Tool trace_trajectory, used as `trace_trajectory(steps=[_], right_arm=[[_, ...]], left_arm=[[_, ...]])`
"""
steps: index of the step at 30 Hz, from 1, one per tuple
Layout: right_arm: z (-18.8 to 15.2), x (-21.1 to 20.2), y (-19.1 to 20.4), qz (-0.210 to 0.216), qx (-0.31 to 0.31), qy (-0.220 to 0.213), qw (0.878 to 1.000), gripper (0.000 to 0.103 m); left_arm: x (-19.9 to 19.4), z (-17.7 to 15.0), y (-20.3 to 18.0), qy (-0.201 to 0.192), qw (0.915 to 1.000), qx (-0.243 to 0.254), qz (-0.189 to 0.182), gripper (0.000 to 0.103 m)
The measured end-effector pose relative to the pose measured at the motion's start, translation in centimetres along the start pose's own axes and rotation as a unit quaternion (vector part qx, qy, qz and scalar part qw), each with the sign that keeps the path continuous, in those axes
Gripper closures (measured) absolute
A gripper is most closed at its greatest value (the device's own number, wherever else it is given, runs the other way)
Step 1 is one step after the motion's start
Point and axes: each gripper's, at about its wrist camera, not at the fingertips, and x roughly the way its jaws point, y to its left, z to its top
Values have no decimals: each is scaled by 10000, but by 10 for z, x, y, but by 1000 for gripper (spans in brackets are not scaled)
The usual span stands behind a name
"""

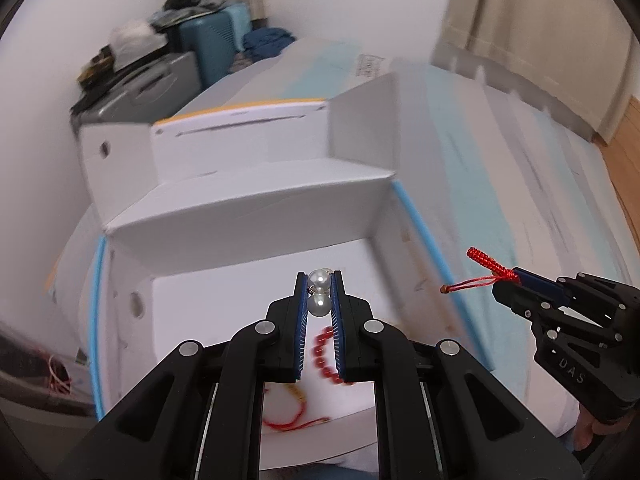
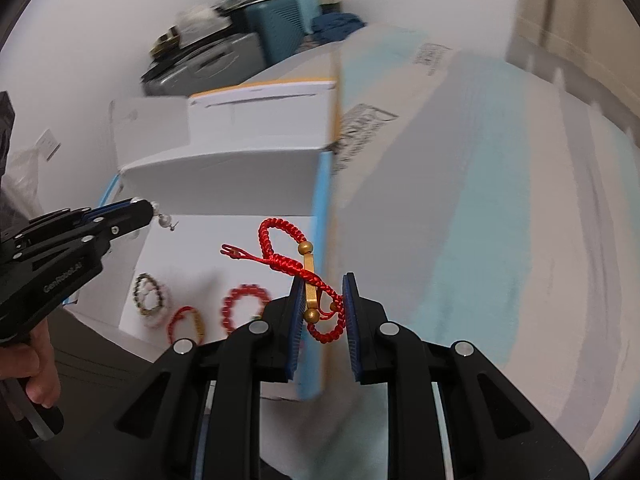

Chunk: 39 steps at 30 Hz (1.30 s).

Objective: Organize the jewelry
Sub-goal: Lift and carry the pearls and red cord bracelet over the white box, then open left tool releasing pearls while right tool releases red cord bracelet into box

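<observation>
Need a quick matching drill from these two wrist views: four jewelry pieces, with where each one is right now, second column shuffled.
Column 1
1. pearl earring
2. red braided cord bracelet
3. red bead bracelet
4. dark bead bracelet

Column 2
A. lying on the white box floor, nearest its left edge
B. clamped in the right gripper
C. lying on the box floor, just left of the right gripper's fingers
D. clamped in the left gripper

Pairs: 1-D, 2-B, 3-C, 4-A
</observation>
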Motion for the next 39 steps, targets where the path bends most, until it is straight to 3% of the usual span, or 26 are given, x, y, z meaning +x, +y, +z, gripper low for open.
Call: trace_trajectory(steps=[13, 19, 25, 29, 32, 35, 36, 38, 39], right_arm=[[3, 64, 87, 136, -496, 652, 9965, 85], [-4, 97, 100, 32, -537, 1139, 9920, 85], [-9, 115, 102, -32, -485, 1336, 9898, 85], [-10, 118, 102, -34, -450, 1331, 9901, 79], [-8, 116, 103, 16, -460, 1256, 9910, 66], [-8, 109, 104, 114, -454, 1121, 9926, 53], [-8, 104, 104, 138, -455, 1049, 9933, 46], [-6, 90, 99, 195, -449, 847, 9952, 34], [-6, 83, 98, 195, -438, 750, 9960, 29]], left_arm=[[34, -37, 81, 538, 9975, -448, 102, 93], [59, -54, 100, 950, 9937, -577, 151, 93], [74, -63, 109, 1201, 9910, -577, 150, 93], [75, -66, 114, 1178, 9910, -609, 184, 92], [71, -66, 113, 1117, 9918, -561, 261, 89], [59, -64, 115, 902, 9936, -629, 275, 55], [54, -62, 114, 802, 9942, -634, 327, 47], [43, -61, 113, 624, 9956, -564, 422, 41], [37, -62, 113, 553, 9959, -553, 453, 30]])
